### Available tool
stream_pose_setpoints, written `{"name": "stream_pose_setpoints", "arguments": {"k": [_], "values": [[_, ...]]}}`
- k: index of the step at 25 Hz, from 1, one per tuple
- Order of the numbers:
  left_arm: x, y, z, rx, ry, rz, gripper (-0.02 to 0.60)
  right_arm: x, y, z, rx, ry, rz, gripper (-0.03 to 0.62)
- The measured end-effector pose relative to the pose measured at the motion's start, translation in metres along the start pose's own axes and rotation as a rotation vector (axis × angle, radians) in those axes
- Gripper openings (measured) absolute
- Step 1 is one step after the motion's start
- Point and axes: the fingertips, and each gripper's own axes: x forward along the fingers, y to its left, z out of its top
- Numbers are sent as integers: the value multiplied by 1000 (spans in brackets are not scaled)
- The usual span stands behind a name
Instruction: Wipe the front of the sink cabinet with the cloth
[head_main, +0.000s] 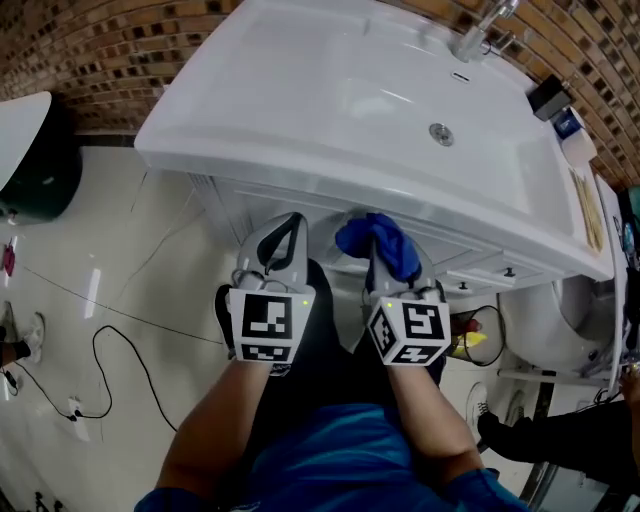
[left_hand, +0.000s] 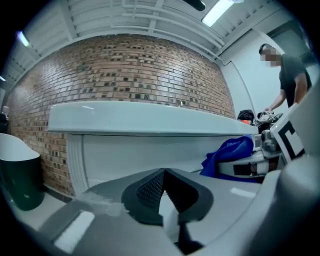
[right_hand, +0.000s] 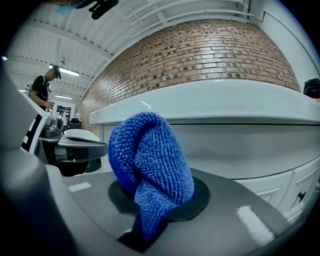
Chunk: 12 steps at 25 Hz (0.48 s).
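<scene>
The right gripper (head_main: 392, 262) has its fingers clamped on the bunched blue cloth (right_hand: 150, 167), which stands up out of them in a folded lump; the left gripper (left_hand: 163, 176) has its fingers pressed together with nothing between them. Both are held side by side just below the rim of the white sink (head_main: 330, 90), facing the pale front of the sink cabinet (left_hand: 135, 152).

The wiping looks about to begin; to do it well, the right gripper should press the loose top of the cloth flat against the panel, not the hard fingers, then sweep in overlapping passes from under the rim downward, working across to the drawer fronts at the right; the left gripper is best kept clear.

From the head view the cloth seems close to the panel, but whether it touches cannot be told; the lower part of the cabinet is hidden behind the grippers and the person's arms.
</scene>
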Motion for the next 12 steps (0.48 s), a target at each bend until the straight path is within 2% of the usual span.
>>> {"name": "stream_pose_setpoints", "arguments": {"k": [6,12], "values": [[-44,75,-12,-35,15,157,2,36,86,4,-47,6,160,72],[-97,132,-33,-56,51,269,2,70,163,-1,-90,23,272,72]]}}
